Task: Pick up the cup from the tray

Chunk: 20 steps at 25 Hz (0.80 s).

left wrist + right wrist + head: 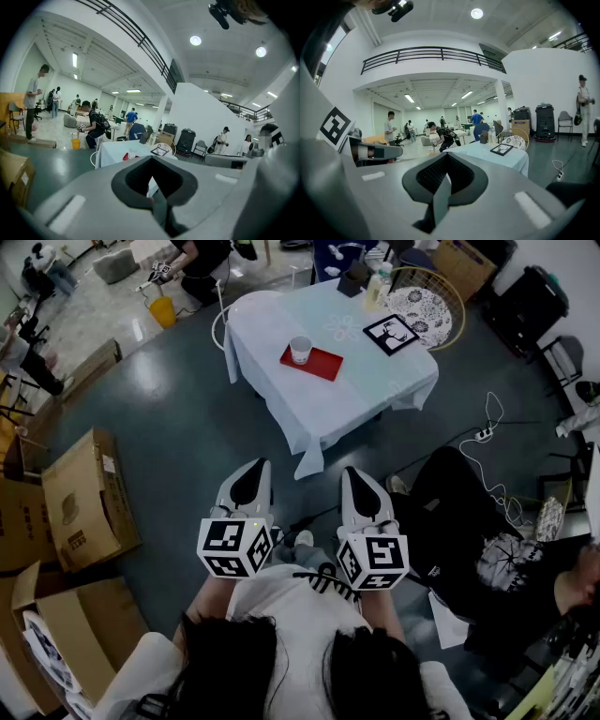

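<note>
A white cup point(300, 350) stands upright on a red tray point(316, 364), on a table under a pale blue cloth point(352, 385) at the far middle of the head view. Both grippers hang low near my body, well short of the table. My left gripper point(254, 467) and right gripper point(351, 472) are side by side, each shut with nothing held. In the left gripper view the shut gripper point(151, 159) points at the table, where the red tray point(125, 156) just shows. In the right gripper view the shut gripper point(447, 156) faces the table's cloth point(506, 160).
Cardboard boxes point(80, 498) stand on the floor at the left. A seated person in black point(469, 521) is at the right, with a power strip point(485, 433) and cable beyond. A framed picture point(391, 334), bottles point(378, 285) and a wicker chair point(431, 292) are at the table's far side.
</note>
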Available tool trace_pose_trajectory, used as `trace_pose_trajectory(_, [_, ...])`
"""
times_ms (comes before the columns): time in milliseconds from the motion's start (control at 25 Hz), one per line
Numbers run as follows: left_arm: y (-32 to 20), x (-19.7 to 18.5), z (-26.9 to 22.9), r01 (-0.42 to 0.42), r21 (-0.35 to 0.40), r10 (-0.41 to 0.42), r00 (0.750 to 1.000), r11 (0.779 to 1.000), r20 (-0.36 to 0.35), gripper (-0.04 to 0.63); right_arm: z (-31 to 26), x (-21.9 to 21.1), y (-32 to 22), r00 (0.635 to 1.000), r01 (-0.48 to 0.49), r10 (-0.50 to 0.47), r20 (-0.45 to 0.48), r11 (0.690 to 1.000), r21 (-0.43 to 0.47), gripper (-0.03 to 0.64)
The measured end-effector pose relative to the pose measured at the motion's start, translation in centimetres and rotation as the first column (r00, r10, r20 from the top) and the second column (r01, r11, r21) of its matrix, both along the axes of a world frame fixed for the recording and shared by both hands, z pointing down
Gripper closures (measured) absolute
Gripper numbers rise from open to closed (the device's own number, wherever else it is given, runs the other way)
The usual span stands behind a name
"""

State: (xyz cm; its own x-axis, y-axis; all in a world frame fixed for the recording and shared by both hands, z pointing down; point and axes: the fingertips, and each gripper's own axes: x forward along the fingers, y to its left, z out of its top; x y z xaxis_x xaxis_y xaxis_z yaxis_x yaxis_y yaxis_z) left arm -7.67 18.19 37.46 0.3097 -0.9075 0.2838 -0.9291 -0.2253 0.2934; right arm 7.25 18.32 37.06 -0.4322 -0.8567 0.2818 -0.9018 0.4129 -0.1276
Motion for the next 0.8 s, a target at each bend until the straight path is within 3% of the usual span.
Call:
trace_pose_trajectory(480, [0.2,0.1,0.1,0.003,-0.001,-0.003,1.000,1.000,0.021,0.594,0.1,1.2,-0.1,0.999,-0.042,0.042,-0.015,0.999,0.001,0.592])
trace_pose_trajectory(800, [0.5,0.7,0.5,-0.008,-0.018,0.008,1.000,1.000,0.015,0.594,0.1,0.7,0.3,1.000,0.016,-0.016,0.022,1.000,0.000,0.592])
